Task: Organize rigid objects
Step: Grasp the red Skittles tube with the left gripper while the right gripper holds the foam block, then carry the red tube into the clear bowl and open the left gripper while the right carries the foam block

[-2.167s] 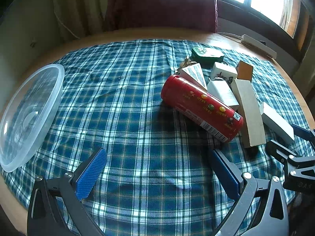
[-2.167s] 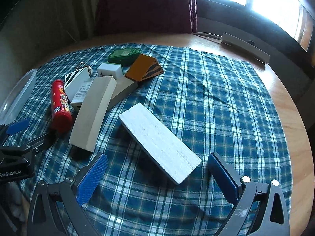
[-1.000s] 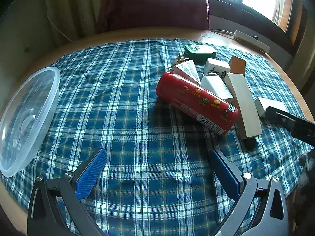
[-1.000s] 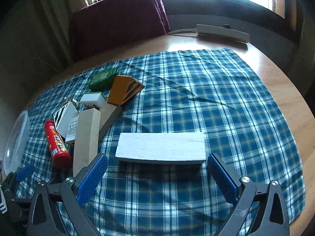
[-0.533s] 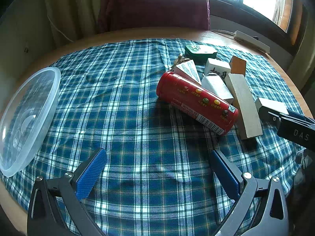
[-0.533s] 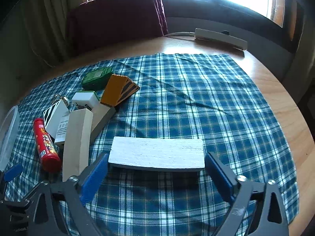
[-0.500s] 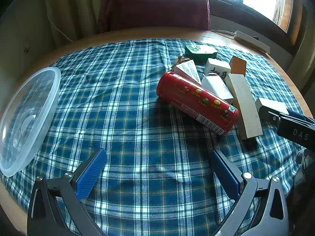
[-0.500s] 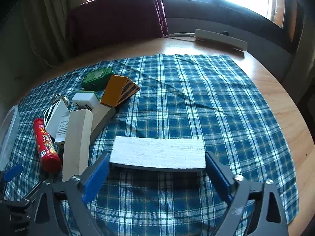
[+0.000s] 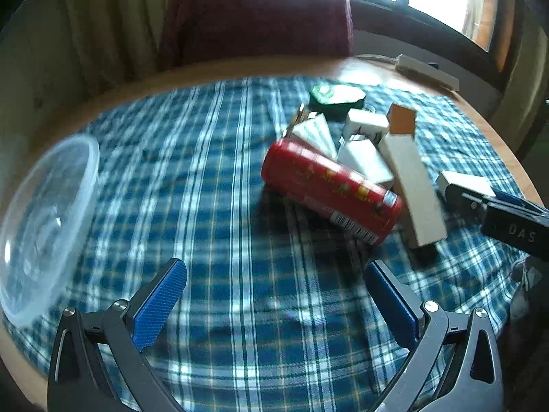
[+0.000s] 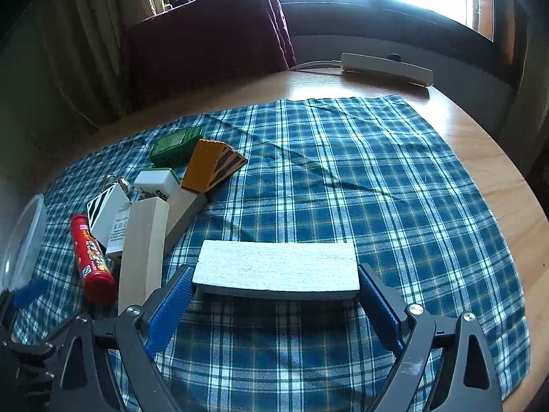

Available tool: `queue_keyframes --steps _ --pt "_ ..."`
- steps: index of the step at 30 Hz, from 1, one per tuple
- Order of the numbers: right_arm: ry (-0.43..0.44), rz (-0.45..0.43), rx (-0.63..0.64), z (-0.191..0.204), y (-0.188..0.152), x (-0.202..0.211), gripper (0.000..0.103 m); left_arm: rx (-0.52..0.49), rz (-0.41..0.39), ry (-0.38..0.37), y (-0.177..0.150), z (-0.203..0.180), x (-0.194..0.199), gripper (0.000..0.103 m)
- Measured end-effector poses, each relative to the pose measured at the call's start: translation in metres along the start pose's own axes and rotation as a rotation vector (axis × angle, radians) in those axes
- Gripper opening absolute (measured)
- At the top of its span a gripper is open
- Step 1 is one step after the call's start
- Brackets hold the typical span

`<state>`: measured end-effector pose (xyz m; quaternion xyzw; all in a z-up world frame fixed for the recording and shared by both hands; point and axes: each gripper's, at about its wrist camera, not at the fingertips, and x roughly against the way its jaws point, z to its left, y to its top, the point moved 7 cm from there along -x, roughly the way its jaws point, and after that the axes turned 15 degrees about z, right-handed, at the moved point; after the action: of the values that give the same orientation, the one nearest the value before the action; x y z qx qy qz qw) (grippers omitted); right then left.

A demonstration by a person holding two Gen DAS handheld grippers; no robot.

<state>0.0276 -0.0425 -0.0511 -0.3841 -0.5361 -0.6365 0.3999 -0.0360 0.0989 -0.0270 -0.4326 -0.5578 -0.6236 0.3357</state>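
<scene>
The right claw (image 10: 272, 295) pinches the white slab (image 10: 276, 269) by its two short ends, the slab lying crosswise between the blue pads over the checked cloth (image 10: 343, 171). The left claw (image 9: 274, 295) is spread wide with nothing between its pads; ahead and to its right lies the red tube (image 9: 329, 190) against a pale wooden block (image 9: 413, 185), and a clear plastic lid (image 9: 41, 226) sits far to its left on the worktop.

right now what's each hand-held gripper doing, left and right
Left hand-held gripper: open, holding nothing.
Right hand-held gripper: shut on the white foam block, one pad at each end.
</scene>
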Motion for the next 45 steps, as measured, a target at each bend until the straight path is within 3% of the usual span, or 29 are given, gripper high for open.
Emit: queue_keyframes --steps 4,10,19,27,30,35,45 --pt "0.024 -0.007 -0.006 -0.012 -0.002 0.008 0.095 -0.107 0.008 -0.031 0.011 -0.018 -0.001 0.103" --pt "0.039 -0.014 -0.009 -0.019 -0.005 0.018 0.095 -0.147 0.007 -0.043 0.031 -0.025 -0.014 0.103" --pt "0.027 -0.006 0.013 -0.010 -0.008 0.018 0.099 -0.153 0.074 -0.060 0.040 -0.022 -0.037 0.103" --pt "0.018 0.006 0.029 0.003 -0.003 0.011 0.102 -0.117 0.089 -0.101 0.047 -0.023 -0.053 0.103" --pt "0.015 0.007 0.032 0.005 -0.003 0.010 0.102 -0.107 0.065 -0.116 0.044 -0.019 -0.052 0.094" --pt "0.015 0.007 0.032 0.004 -0.003 0.010 0.102 -0.070 0.039 -0.154 0.039 -0.010 -0.044 0.094" --pt "-0.006 0.015 0.045 0.007 -0.005 0.005 0.102 0.004 -0.044 -0.084 0.030 0.004 -0.016 0.094"
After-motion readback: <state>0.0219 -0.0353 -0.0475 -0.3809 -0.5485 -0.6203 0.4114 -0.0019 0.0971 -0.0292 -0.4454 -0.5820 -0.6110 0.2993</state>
